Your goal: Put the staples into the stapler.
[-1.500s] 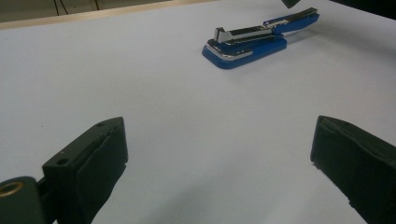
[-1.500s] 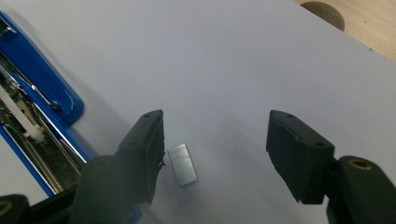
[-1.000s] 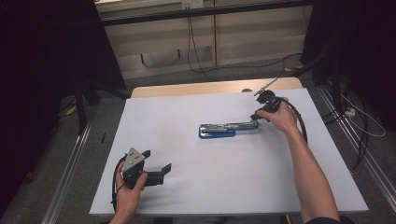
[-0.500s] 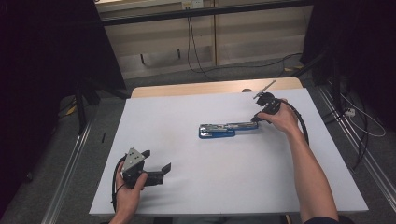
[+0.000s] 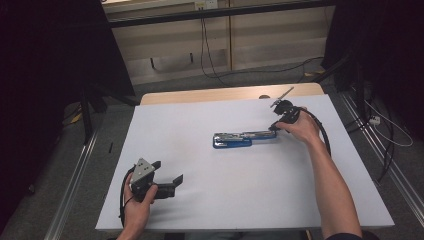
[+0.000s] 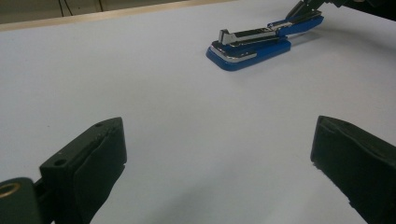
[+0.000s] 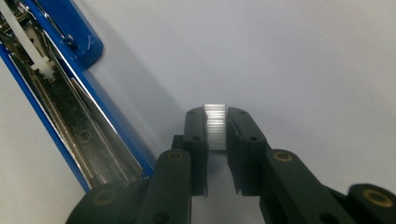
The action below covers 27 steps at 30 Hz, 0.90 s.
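A blue stapler [image 5: 232, 140] lies swung open flat at the middle of the white table [image 5: 225, 200]; its chrome magazine channel [image 7: 60, 102] faces up. At the stapler's right end sits my right gripper [image 5: 274, 127], tilted down to the table. Its jaws have just been closing, and a short silver strip of staples [image 7: 215, 126] is pinched between the pads of my right gripper [image 7: 215, 123], beside the open channel. Near the front left my left gripper [image 5: 167, 171] rests low, jaws wide apart with nothing between them. From the left gripper [image 6: 217, 154] the stapler [image 6: 252, 46] lies far ahead.
A wooden strip [image 5: 225, 94] runs along the table's far edge. Metal rails [image 5: 75, 185] flank the table on both sides. Cables [image 5: 380, 135] trail over the floor at the right and behind.
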{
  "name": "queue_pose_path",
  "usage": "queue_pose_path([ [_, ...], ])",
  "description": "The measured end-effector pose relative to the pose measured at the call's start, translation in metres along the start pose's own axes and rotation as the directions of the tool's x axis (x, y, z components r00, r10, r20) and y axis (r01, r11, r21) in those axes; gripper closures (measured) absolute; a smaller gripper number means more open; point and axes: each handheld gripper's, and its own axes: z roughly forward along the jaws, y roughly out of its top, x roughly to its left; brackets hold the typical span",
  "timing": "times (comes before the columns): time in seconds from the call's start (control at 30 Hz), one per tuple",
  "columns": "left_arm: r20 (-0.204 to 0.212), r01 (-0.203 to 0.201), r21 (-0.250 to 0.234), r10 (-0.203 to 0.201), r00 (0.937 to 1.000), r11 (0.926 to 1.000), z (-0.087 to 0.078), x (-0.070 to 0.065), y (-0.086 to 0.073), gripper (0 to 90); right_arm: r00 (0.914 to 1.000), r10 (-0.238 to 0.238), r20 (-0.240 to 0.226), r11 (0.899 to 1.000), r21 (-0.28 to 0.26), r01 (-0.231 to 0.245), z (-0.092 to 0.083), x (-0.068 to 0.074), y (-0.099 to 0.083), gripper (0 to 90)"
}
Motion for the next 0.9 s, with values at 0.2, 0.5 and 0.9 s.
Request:
queue_pose_path([
  [0.2,0.002,0.002,0.001,-0.002,1.0,1.0,0.0006,-0.0006,-0.0001,3.6,1.0,0.003,0.008,1.0,0.012,-0.003,0.0002,0.002,0.0016,78.5],
  [0.5,0.009,0.007,0.006,-0.007,0.9999,1.0,0.0009,0.001,-0.0005,3.6,1.0,-0.005,0.008,1.0,0.003,0.005,-0.0005,0.0021,0.0009,78.9],
  [0.9,0.006,0.01,0.002,-0.01,0.9999,0.9999,0.0004,0.0016,-0.0007,3.6,1.0,0.007,0.0,1.0,-0.028,-0.007,-0.0032,0.0012,0.0013,79.0],
])
